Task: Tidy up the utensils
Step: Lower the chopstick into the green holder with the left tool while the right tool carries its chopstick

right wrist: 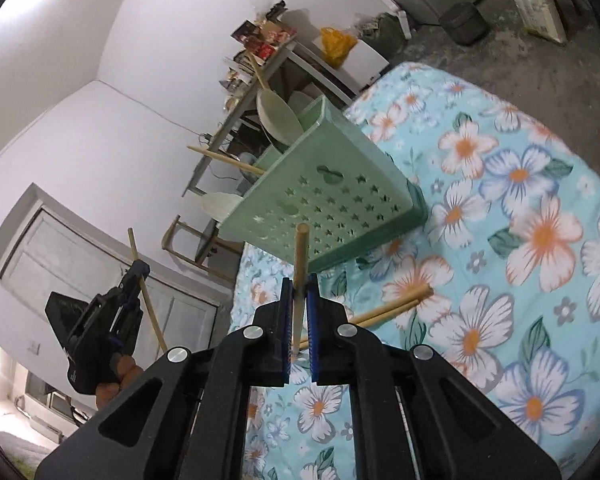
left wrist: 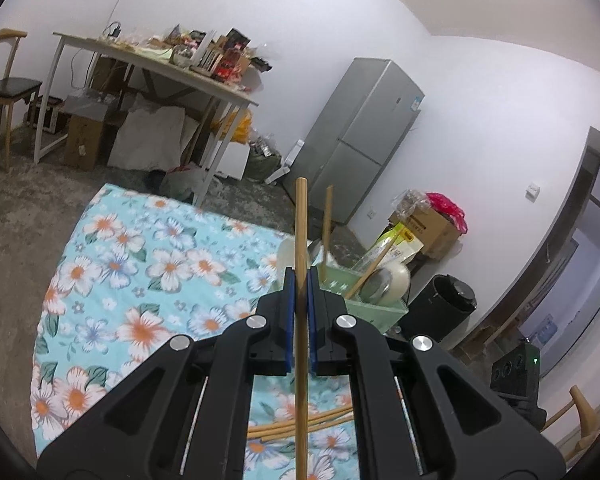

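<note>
The job looked partly done. The green holder (right wrist: pixel 324 196) stood on the floral cloth (right wrist: pixel 520 240) and already carried several utensils — pale spoons or ladles (right wrist: pixel 278 118) in one end, another pale spoon (right wrist: pixel 220 204) at the other, and a wooden stick (right wrist: pixel 224 159) poking out of its open top. From the left wrist view the same holder (left wrist: pixel 374 300) showed a stick (left wrist: pixel 327 220) standing upright, another wooden handle (left wrist: pixel 370 270) leaning, and what seemed a metal ladle bowl (left wrist: pixel 380 282) beside a pale one.

Both hands were mid-carry. The left claw (left wrist: pixel 300 280) was clamped on a chopstick (left wrist: pixel 301 240), which ran between its blue pads and rose above them, its upper end showing against the holder behind. The right claw (right wrist: pixel 299 286) was likewise closed on a chopstick (right wrist: pixel 299 256), the blunt end up in front of the holder's perforated wall.

Some work remained — at least two or three loose chopsticks (right wrist: pixel 396 304) lay on the cloth just beside the right claw, also seen in the left view (left wrist: pixel 324 422) under the left claw. By my reading, the two held sticks had yet to go in, then the loose ones. Which compartment of the holder each utensil sat in could not be told.
</note>
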A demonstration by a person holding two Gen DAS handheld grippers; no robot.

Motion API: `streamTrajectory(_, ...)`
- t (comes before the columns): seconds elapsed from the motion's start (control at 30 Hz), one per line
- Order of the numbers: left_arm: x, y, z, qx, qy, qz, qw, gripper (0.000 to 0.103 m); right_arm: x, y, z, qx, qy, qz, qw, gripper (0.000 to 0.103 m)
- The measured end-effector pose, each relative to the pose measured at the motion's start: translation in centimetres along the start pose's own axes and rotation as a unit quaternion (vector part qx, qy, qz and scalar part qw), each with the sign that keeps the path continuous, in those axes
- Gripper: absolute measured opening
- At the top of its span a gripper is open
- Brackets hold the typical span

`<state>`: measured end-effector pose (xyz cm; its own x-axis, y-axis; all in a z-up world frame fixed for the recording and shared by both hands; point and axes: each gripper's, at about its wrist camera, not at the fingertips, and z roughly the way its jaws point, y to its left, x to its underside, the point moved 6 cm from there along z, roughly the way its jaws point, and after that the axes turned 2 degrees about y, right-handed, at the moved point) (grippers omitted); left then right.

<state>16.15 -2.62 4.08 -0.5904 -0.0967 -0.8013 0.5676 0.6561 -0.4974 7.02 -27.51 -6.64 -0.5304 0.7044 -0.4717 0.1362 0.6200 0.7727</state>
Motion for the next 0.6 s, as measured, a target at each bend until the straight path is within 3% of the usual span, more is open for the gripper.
streamTrajectory(0.37, -5.9, -6.1, 0.4, 0.046, -0.054, 0.048, 0.9963, 0.004, -2.6, 1.3, -4.5, -0.029, -0.051, -0.026, 0.998, 0.007)
streamTrajectory(0.6, -10.6, -11.5, 2.5, 0.075, -0.12, 0.085, 0.9862, 0.004, -3.9, 1.5, -6.0, -0.04, -0.072, -0.032, 0.996, 0.007)
